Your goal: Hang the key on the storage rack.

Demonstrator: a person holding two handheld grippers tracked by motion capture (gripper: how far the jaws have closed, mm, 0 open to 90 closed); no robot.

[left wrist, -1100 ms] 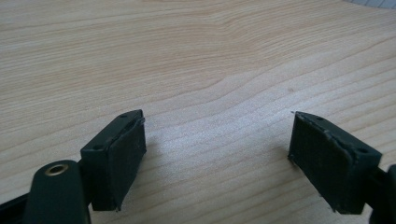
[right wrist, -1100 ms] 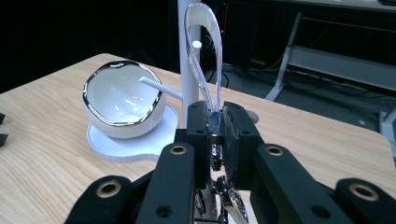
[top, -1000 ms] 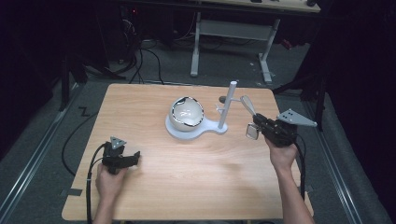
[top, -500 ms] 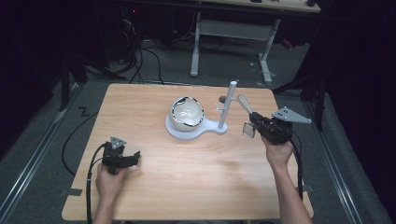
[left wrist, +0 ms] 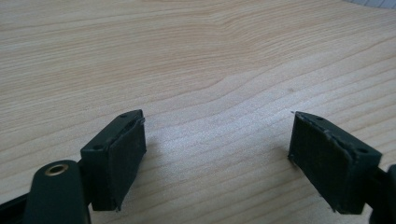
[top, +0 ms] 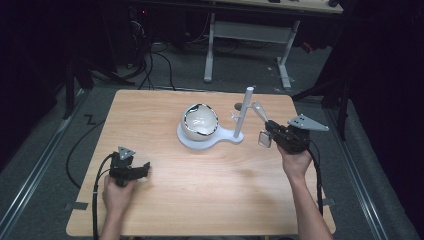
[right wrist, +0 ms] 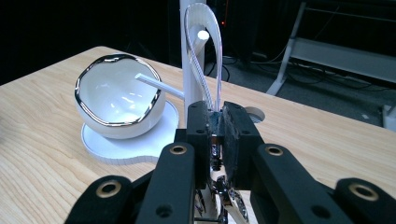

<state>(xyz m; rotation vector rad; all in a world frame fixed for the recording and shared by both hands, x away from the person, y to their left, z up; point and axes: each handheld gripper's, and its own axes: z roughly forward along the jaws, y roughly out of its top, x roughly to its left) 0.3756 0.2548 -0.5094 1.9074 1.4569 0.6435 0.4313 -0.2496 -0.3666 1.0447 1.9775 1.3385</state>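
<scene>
Your right gripper point(top: 276, 132), at right of centre, clenches a clear spoon point(right wrist: 203, 51) angled toward the white stand point(top: 242, 116); your left gripper point(top: 134, 171) rests lower left, jaws released.

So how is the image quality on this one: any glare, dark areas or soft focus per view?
High view: table evenly lit, surroundings nearly black, highlight on the bowl rim. Left gripper view: wood sharp nearby, softening at the top, faint shadows beside the pads. Right gripper view: bright glare inside the bowl, the right hand-held gripper close up slightly soft, background dim.
</scene>
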